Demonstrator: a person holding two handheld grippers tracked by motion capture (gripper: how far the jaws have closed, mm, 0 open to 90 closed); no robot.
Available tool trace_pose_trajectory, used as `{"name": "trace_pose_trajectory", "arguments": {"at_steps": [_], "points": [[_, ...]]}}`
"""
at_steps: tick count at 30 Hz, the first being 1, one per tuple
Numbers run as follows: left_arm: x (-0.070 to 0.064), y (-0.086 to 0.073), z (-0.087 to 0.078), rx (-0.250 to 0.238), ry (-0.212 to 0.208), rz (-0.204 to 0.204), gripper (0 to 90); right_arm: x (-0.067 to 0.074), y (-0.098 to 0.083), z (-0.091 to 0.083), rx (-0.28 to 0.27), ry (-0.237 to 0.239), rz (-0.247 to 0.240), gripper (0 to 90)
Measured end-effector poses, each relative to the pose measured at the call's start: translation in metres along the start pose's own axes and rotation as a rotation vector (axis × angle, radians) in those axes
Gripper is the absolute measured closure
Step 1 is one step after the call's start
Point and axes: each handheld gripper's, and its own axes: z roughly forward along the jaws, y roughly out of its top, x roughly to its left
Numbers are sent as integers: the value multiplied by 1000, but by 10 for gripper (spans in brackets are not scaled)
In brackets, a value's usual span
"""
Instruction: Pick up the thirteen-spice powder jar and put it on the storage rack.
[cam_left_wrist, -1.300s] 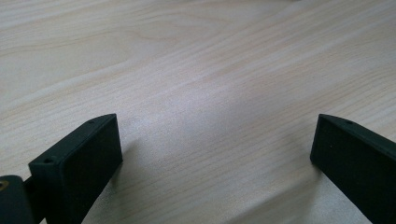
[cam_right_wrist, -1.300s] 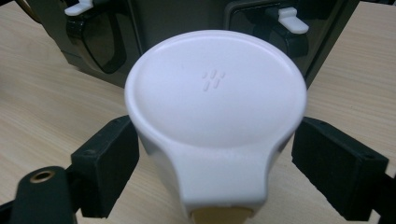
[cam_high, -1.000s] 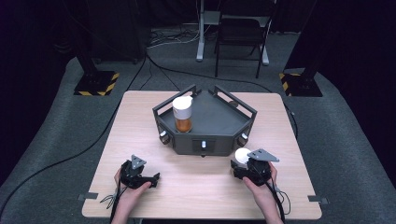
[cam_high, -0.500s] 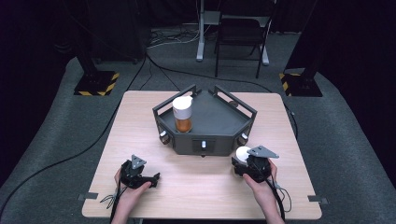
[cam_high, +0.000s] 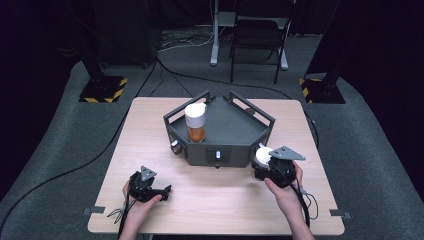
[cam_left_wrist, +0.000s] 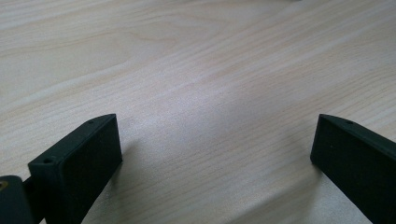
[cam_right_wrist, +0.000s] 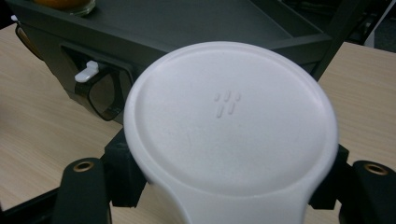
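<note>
Currently, my right hand-held gripper (cam_high: 264, 159) clamps the white lid (cam_right_wrist: 231, 123) beside the grey tray (cam_high: 227, 150) on the bench (cam_high: 210, 200), my left hand-held gripper (cam_high: 162, 190) idle, jaws apart; risk: smooth lid slipping if tilted.

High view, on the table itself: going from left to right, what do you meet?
The left black two-jaw gripper, open over bare wood → the white-capped jar of orange contents standing in the dark grey angular tray → the right black gripper, shut on a round white lid.
</note>
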Motion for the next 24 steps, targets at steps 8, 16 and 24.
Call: {"name": "trace_pose_trajectory", "arguments": {"at_steps": [8, 16, 24], "points": [[0, 0, 0, 0, 0, 0, 18, -3, 20, -6, -14, 7, 1, 296], [0, 0, 0, 0, 0, 0, 18, -1, 36, -9, -18, 11, -20, 296], [0, 0, 0, 0, 0, 0, 18, 1, 53, -14, -32, 16, -35, 296]]}}
